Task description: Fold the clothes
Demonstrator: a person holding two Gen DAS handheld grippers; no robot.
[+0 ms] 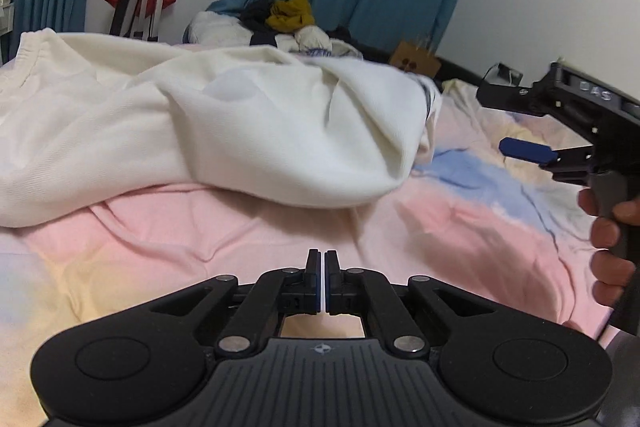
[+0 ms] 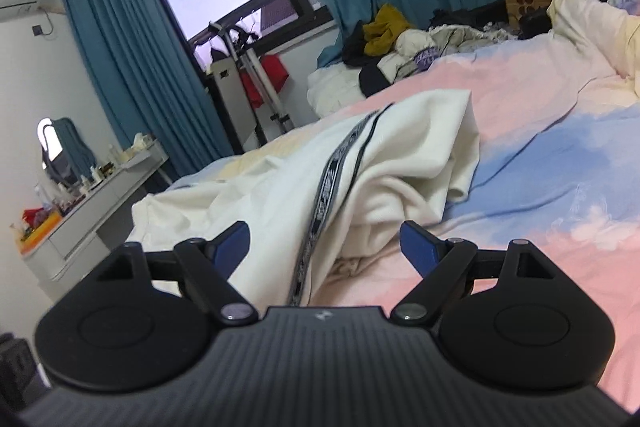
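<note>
One cream garment (image 1: 224, 131) — two grippers, left (image 1: 322, 259) jaws closed.

cream garment (image 2: 400, 163) on bed (image 2: 540, 155), tongs (image 2: 325, 243) spread

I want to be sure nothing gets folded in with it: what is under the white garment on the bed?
Around the white garment only the pastel bedsheet shows, so it appears to lie directly on that. Its own bunched folds cover the middle, so anything beneath them is hidden.
</note>
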